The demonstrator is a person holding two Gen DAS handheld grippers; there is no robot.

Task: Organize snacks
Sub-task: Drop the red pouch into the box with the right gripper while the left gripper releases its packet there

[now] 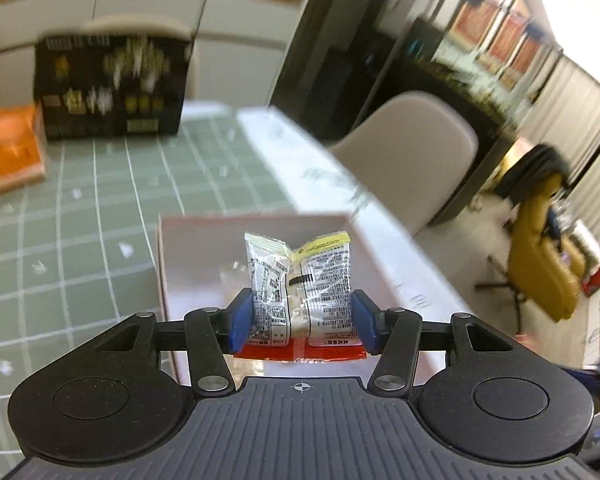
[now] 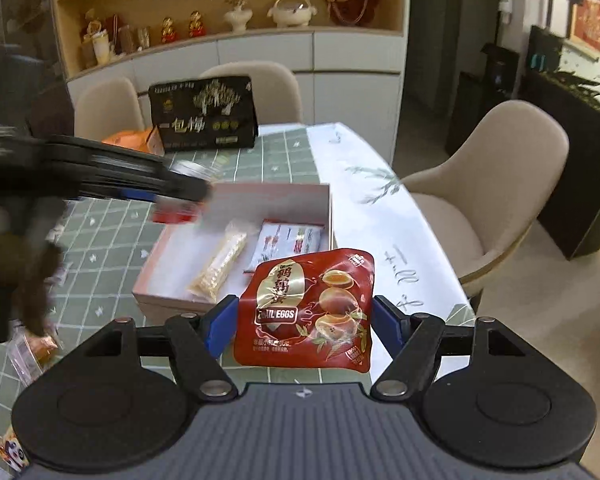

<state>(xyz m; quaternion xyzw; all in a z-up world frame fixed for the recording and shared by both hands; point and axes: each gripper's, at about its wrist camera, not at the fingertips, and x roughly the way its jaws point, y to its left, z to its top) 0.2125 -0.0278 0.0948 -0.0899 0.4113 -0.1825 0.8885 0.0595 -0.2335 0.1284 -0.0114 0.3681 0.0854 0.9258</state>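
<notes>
In the left wrist view my left gripper (image 1: 300, 308) is shut on a small silver printed snack packet (image 1: 300, 272) with a red bottom edge. It hangs over the open white box (image 1: 168, 264). In the right wrist view my right gripper (image 2: 304, 306) is shut on a red quail eggs packet (image 2: 304, 280), just in front of the same box (image 2: 329, 216). The box holds a long yellowish snack bar (image 2: 220, 266) and a white packet (image 2: 290, 240). My left gripper (image 2: 172, 194) shows there as a dark blur over the box's far left corner.
A black gift box (image 2: 204, 116) stands at the table's far end beside an orange package (image 2: 132, 140). Loose snack packets (image 2: 32, 354) lie at the lower left on the green checked cloth. The white table runner (image 2: 372, 208) marks the right edge. Beige chairs (image 2: 500, 184) surround the table.
</notes>
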